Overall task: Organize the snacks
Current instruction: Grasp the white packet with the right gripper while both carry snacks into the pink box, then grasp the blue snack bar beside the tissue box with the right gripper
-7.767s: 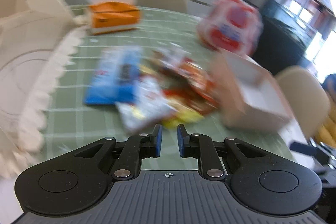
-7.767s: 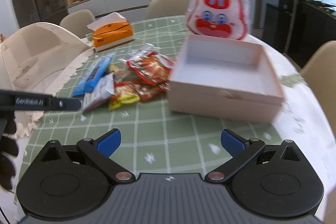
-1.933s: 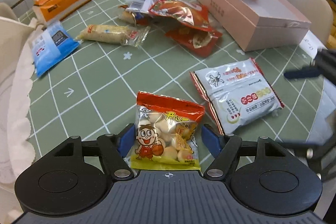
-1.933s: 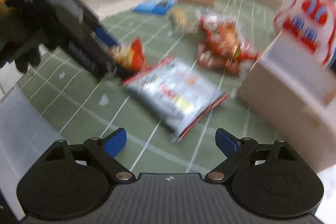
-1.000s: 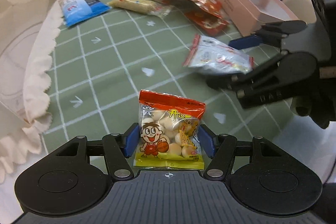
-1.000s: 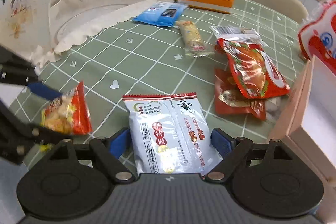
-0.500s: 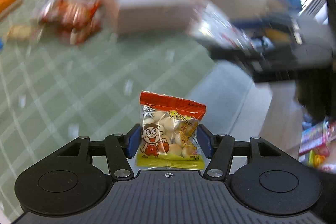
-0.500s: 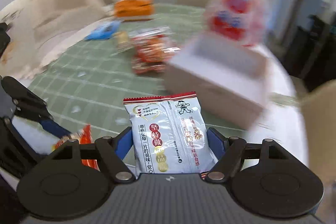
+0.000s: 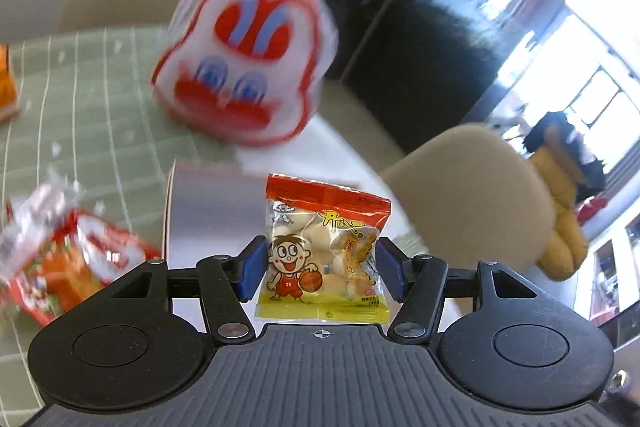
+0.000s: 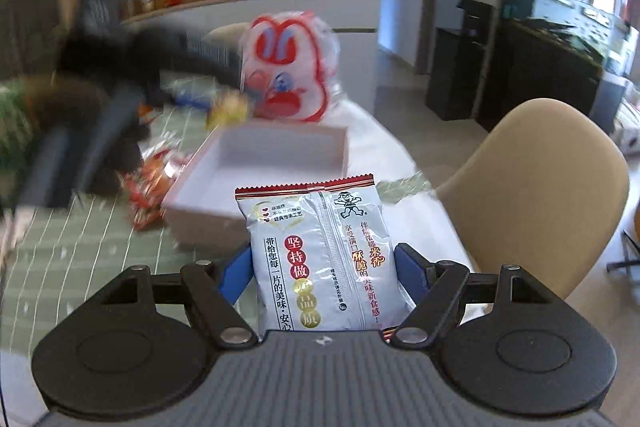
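Snack pouch (image 9: 326, 251) (cartoon boy print) clamped upright in left gripper (image 9: 320, 269); silver packet (image 10: 324, 263) clamped in right gripper (image 10: 325, 273), pink box (image 10: 264, 163) beyond.

The left tongs (image 9: 319, 269) are closed on a small snack bag (image 9: 325, 251), one blue pad pressing on each side of it. The right tongs (image 10: 325, 277) are closed on a silver snack packet (image 10: 320, 259) the same way. In the right wrist view, the left tongs appear only as a dark blur.
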Demonstrator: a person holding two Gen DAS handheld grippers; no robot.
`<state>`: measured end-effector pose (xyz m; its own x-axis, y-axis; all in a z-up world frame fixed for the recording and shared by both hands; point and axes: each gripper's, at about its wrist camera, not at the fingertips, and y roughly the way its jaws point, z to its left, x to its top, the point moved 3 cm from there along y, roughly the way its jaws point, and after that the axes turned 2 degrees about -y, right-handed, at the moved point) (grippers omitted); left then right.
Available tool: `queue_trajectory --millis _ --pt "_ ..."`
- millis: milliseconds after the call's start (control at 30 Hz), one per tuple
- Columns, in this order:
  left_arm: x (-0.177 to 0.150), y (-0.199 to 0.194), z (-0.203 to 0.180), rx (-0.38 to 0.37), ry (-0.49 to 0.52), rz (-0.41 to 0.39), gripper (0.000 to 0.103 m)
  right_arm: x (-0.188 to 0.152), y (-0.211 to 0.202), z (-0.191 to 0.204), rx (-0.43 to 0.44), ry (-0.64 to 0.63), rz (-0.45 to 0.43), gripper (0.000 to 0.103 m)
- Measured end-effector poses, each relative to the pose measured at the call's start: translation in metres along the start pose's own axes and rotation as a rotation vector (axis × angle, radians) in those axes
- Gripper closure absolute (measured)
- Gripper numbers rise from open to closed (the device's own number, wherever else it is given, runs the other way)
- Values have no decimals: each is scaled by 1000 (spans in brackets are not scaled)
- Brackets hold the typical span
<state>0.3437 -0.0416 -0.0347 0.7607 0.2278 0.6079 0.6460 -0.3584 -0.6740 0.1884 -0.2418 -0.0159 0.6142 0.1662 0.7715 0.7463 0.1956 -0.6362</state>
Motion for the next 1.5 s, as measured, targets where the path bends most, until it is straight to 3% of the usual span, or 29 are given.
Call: queue_trajectory --millis 167,267,333,467,567,733,933,1133,1233,1333,1400,1500 --pt "-12 -12 17 -58 -17 -77 39 41 9 -13 -1 36 -40 27" --pt "-17 8 16 -12 88 -14 39 70 36 -14 3 49 -32 27" --pt "-23 21 12 18 138 33 39 90 63 -12 23 67 -7 27" --pt "-36 27 9 -2 233 44 40 118 125 1 66 82 73 27" --pt "-41 27 15 24 284 40 40 124 172 14 85 93 153 27" --pt "-50 -17 39 -20 136 -19 40 114 231 27 61 104 247 27" --pt "-100 -56 49 -82 60 36 40 94 271 29 119 175 334 25" --pt "-124 -76 86 -41 -52 8 40 99 258 27 166 193 286 25" --pt "-121 -91 111 17 -122 -59 40 109 236 32 124 146 211 25" --pt "-117 -111 144 124 -222 -142 40 117 211 54 80 22 150 25" --pt "-116 -125 167 205 -289 -178 40 122 197 84 74 -63 97 25" --pt "-117 -146 201 300 -354 -180 40 123 181 143 140 -152 7 22"
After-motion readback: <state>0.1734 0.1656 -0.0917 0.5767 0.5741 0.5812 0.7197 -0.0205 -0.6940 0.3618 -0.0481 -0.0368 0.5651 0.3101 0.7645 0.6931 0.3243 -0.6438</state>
